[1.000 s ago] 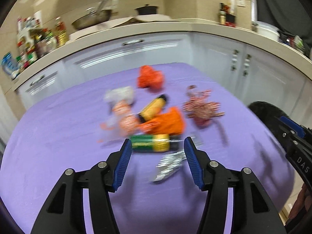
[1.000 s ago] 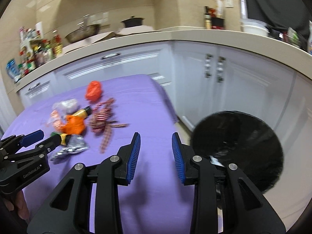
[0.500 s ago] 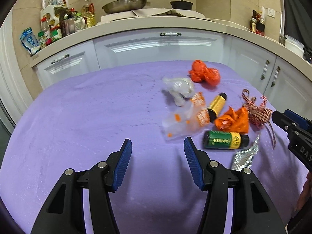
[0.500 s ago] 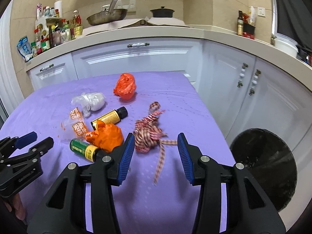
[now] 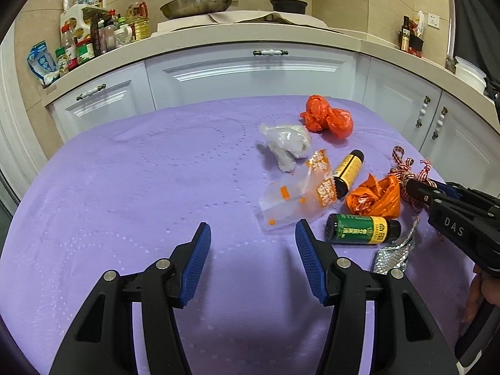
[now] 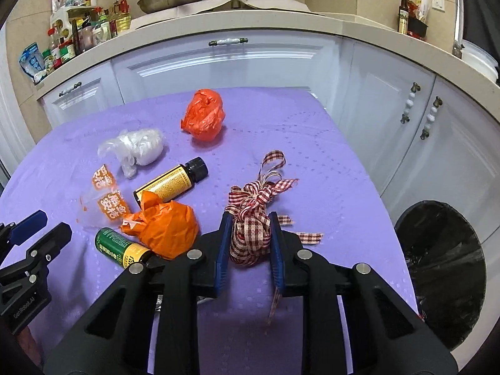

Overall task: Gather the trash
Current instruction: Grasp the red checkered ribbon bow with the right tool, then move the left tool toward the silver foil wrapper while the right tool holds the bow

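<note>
Right gripper [image 6: 248, 243] has its jaws just closing around the red-and-white checked ribbon bundle [image 6: 250, 234]; the blue pads sit against both sides of the bundle and look to be squeezing it, so I read it as gripped. The bundle rests on the purple tablecloth [image 6: 281, 131], just right of the crumpled orange bag [image 6: 168, 228], with loose tails trailing out below and to the right of the pads.

Left gripper [image 5: 251, 262] hangs half open over bare cloth, nothing between its pads, just left of the green-labelled bottle [image 5: 359, 228].

Other trash, all placed from the orange bag: green-labelled bottle touching it on the near side, yellow-labelled bottle [image 6: 170, 182] touching behind it, clear wrapper with orange print [image 6: 106, 200] to its left, white plastic wad [image 6: 140, 148] further back, red plastic bag [image 6: 204, 118] well behind, silver foil piece [image 5: 395, 254] near the green bottle. The black-lined bin [image 6: 443, 268] stands on the floor off the table's right edge, well right of the orange bag.

Step in hand, as I judge it: pick the ribbon, carry it to the bin. To do it well:
- keep the squeeze firm, ribbon is soft and may slip
- lift straight up first so the tails clear the orange bag and don't drag it
- move right until over the bin mouth before opening
- watch dangling tails; one could catch on the table edge or the bin rim.
</note>
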{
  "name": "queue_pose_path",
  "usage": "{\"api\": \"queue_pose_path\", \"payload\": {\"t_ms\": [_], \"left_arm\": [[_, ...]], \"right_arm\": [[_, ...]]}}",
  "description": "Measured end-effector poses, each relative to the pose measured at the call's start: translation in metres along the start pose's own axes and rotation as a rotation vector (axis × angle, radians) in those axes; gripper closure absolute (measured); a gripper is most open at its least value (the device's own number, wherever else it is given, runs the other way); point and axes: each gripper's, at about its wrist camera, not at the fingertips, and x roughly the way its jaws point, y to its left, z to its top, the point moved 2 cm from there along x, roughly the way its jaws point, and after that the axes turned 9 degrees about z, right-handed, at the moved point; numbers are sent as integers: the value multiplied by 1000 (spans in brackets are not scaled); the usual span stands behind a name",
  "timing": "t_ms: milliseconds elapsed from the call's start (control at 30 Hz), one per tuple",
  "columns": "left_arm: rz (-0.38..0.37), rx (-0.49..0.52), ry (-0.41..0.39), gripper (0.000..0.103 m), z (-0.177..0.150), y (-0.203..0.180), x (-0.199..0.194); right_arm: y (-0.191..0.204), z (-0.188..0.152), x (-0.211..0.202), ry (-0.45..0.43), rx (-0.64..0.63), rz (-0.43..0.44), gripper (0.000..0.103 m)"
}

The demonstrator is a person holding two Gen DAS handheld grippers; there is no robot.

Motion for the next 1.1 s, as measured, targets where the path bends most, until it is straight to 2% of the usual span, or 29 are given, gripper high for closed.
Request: {"api": "queue_pose_path", "payload": {"t_ms": [200,500,833,1100], "left_arm": [[-33,28,-5,47,-2,-14,-8],[-100,111,-11,47,-13,-51,-24],[-113,201,18,47,-21,-82,-20],[-103,225,18,47,-24,-87,-23]], "right_arm": [[-12,-5,-14,-24,18,-17,82],[-39,-31,-45,-41,50,-52,82],[-63,-54,-69,-55,93,-75,82],[-72,-60,-75,-66,113,-66,82]]}}
